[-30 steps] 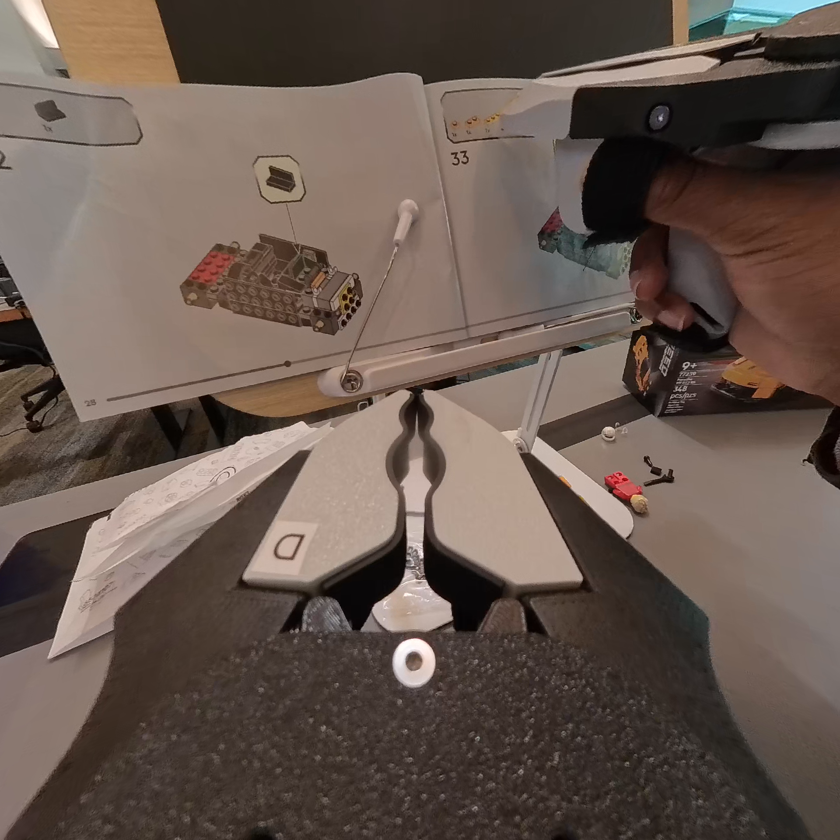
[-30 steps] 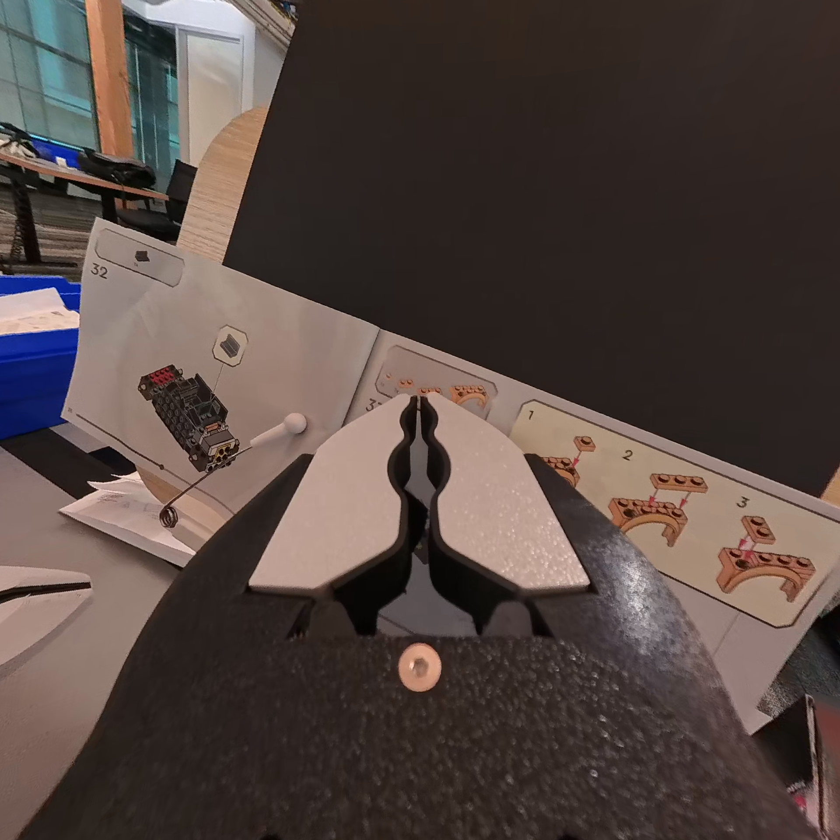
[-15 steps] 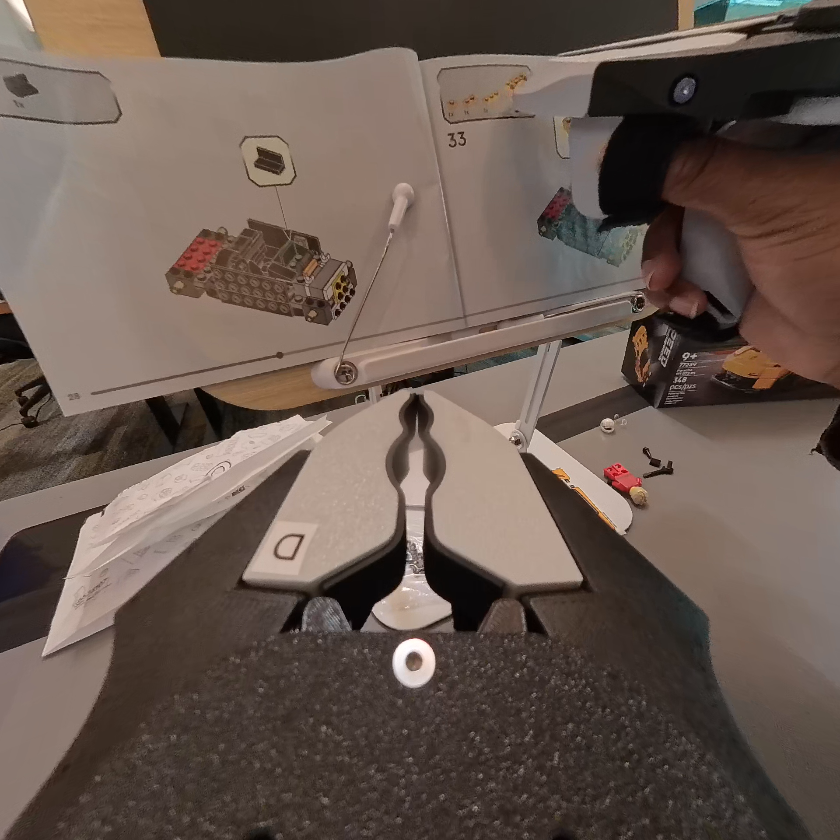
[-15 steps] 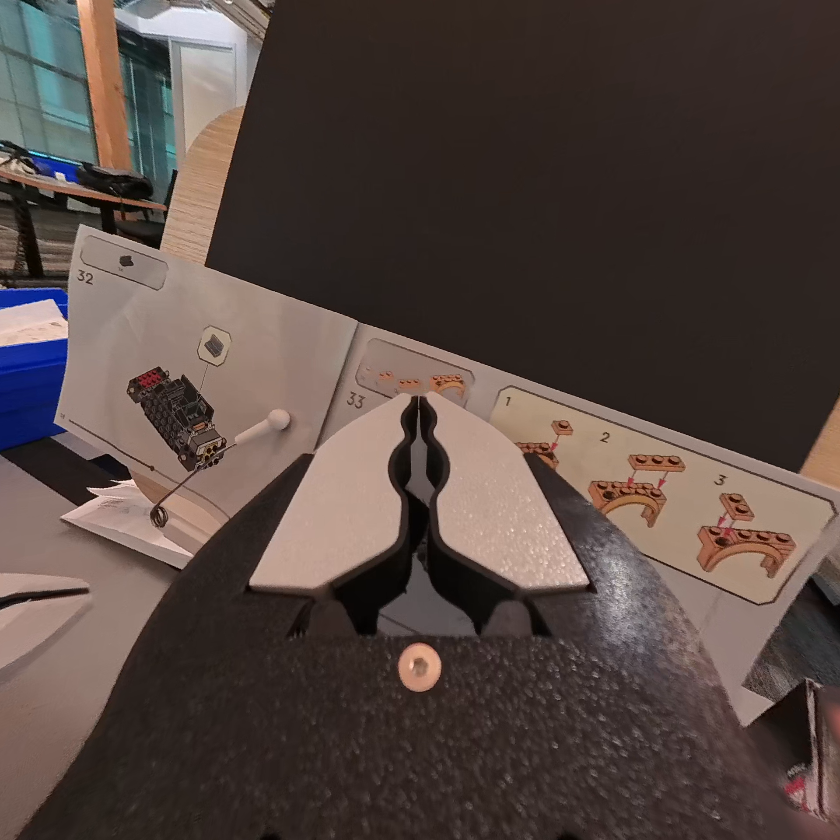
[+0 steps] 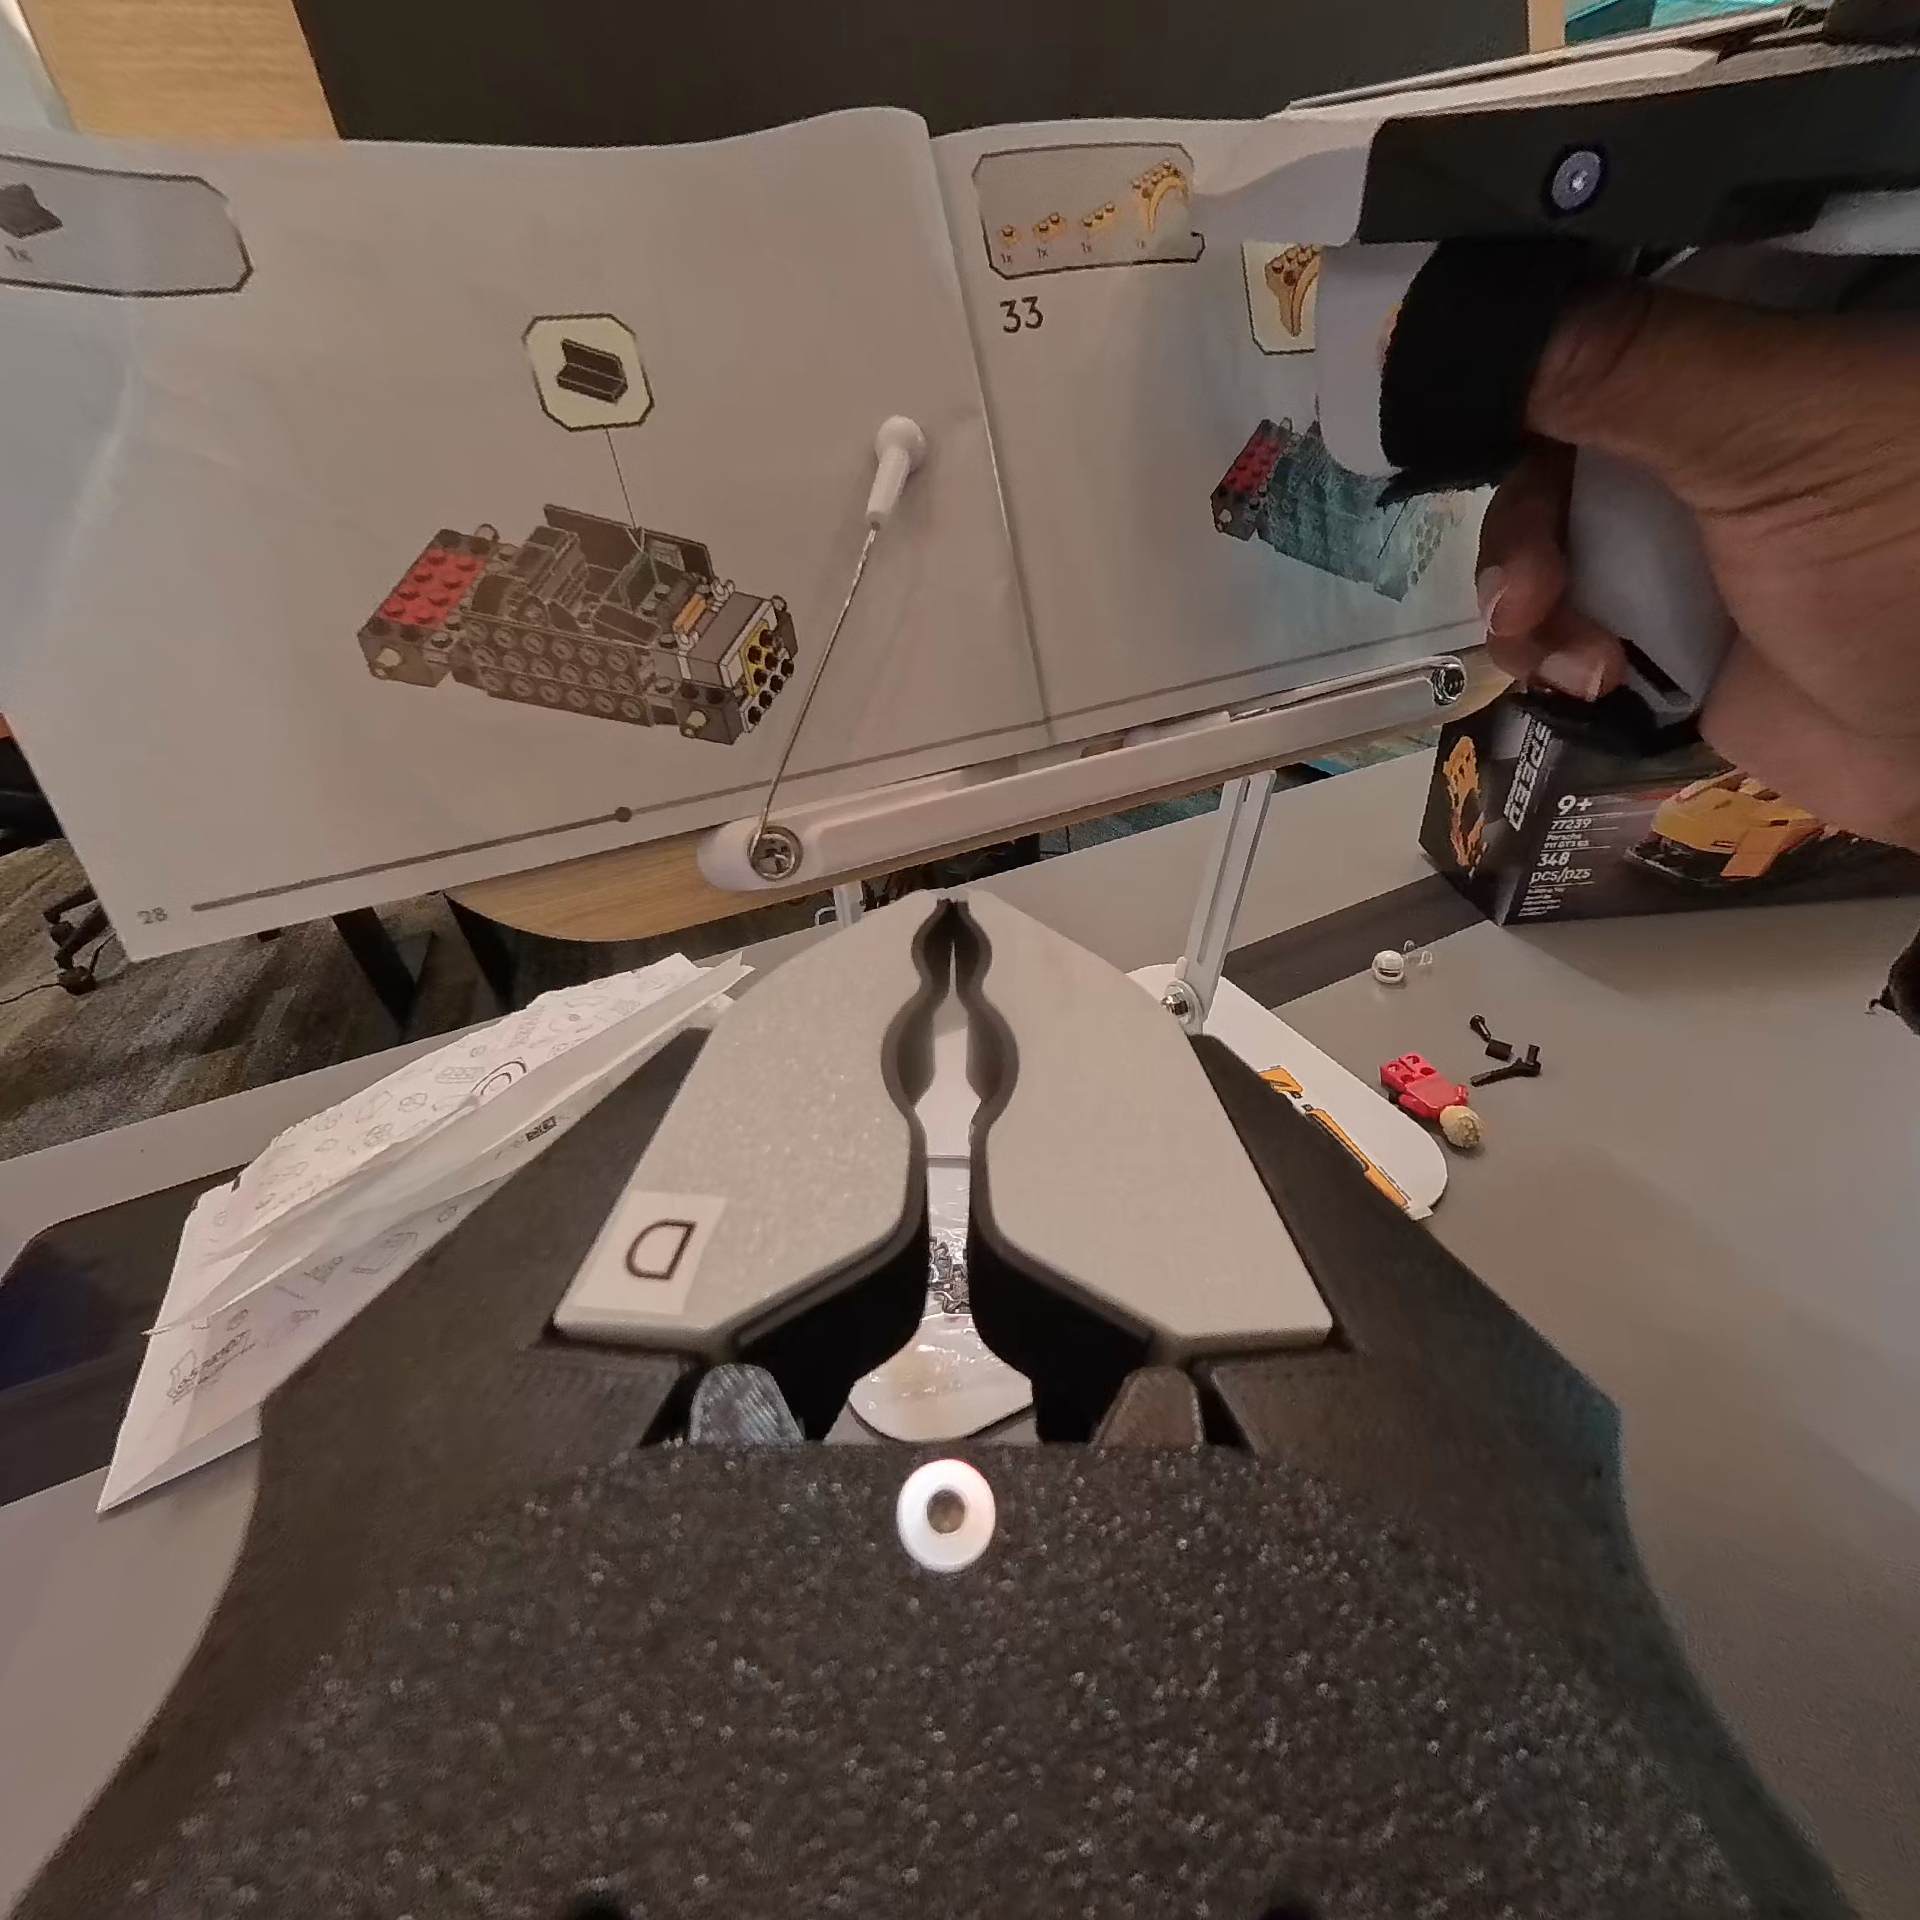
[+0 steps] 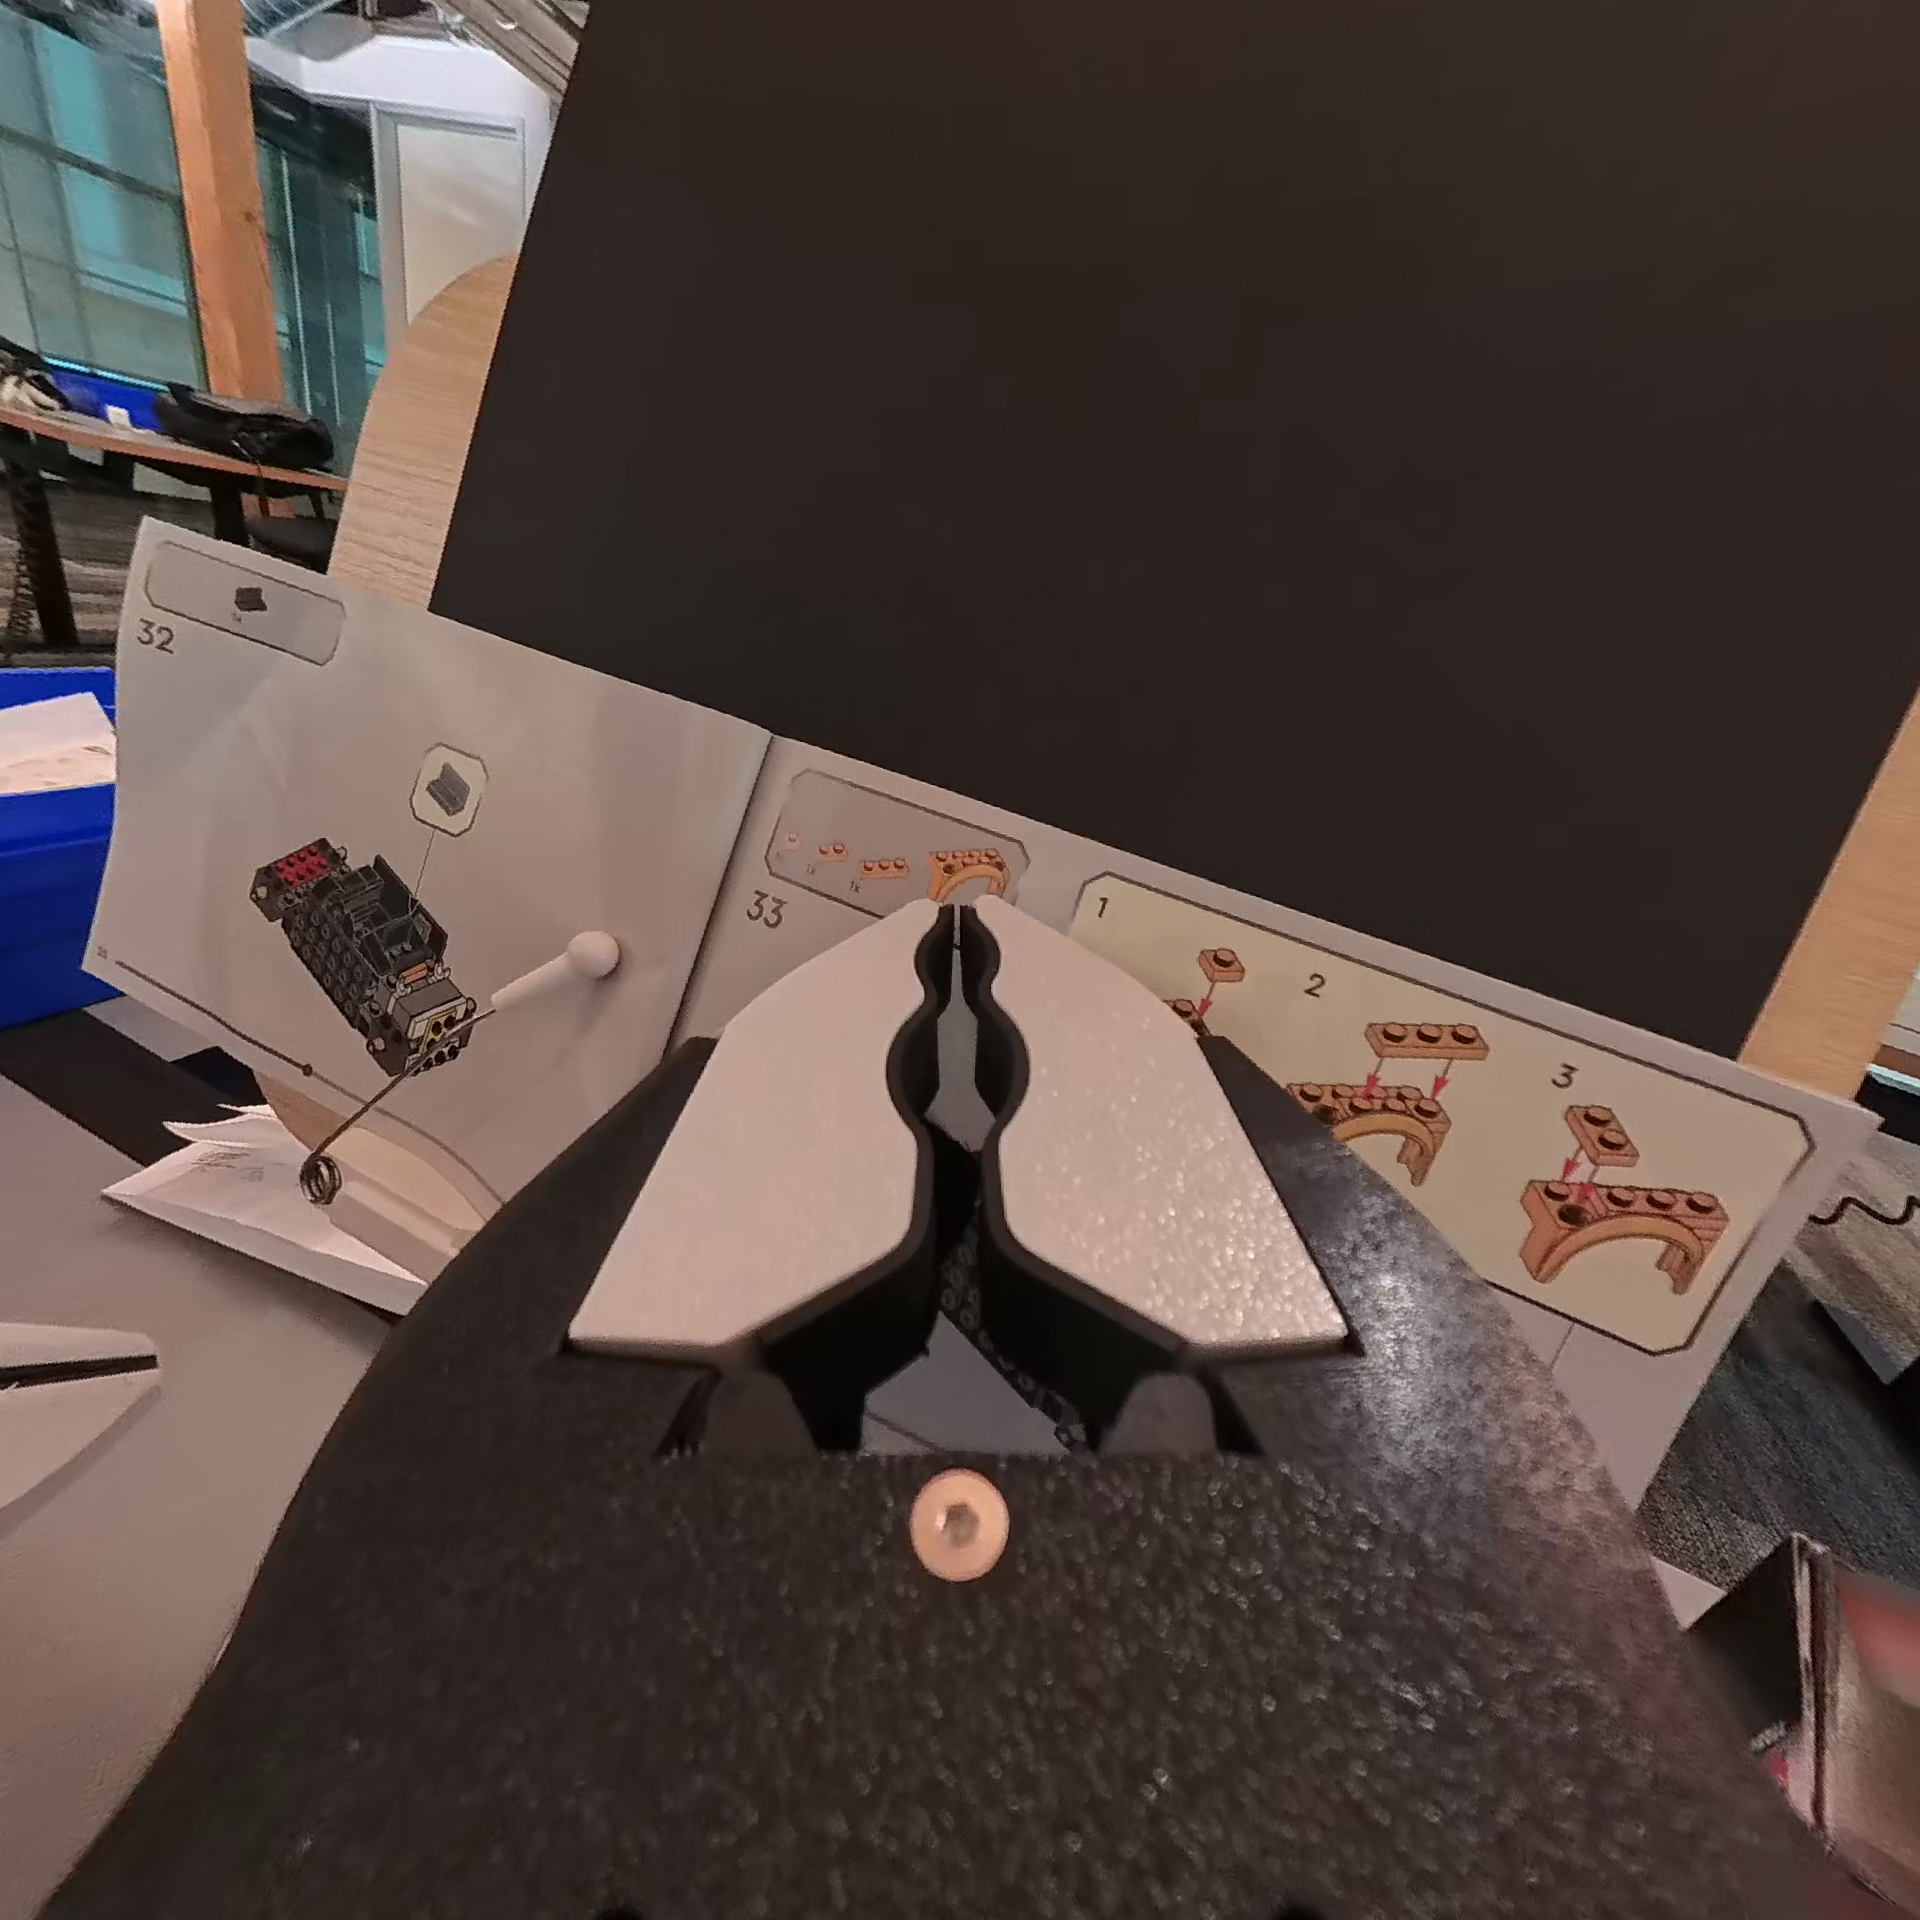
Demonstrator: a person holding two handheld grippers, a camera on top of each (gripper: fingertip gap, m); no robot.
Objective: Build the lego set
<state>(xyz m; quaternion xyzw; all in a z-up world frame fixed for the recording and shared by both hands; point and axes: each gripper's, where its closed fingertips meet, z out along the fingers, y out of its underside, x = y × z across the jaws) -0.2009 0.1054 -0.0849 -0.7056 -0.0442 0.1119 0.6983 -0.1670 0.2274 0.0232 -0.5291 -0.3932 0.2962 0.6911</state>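
Observation:
An open instruction booklet [image 5: 623,436] stands on a white book stand [image 5: 1039,800], held by a wire page clip [image 5: 831,644]; it also shows in the right wrist view [image 6: 582,831]. My left gripper [image 5: 948,912] is shut and empty, held above the grey table in front of the stand. My right gripper [image 6: 958,912] is shut and empty, pointing at the booklet's right page; in the left wrist view its body [image 5: 1662,177] is at upper right, held by a hand [image 5: 1745,540]. A small red lego piece [image 5: 1421,1081] and small black pieces [image 5: 1501,1051] lie on the table at right.
The set's black box [image 5: 1621,831] stands at right behind the loose pieces. Folded white paper sheets [image 5: 395,1122] lie at left of the stand. A small white round piece [image 5: 1387,964] lies near the stand's base [image 5: 1351,1101]. A blue bin [image 6: 52,831] is at far left. My right fingertips sit around 15 cm from my left ones. My left tips are roughly 25 cm from the small red lego piece [image 5: 1421,1081].
Both grippers have drifted a little, shifting the booklet in view. The right gripper moved rightward and now covers less of the right page in the left view. Both stay shut.

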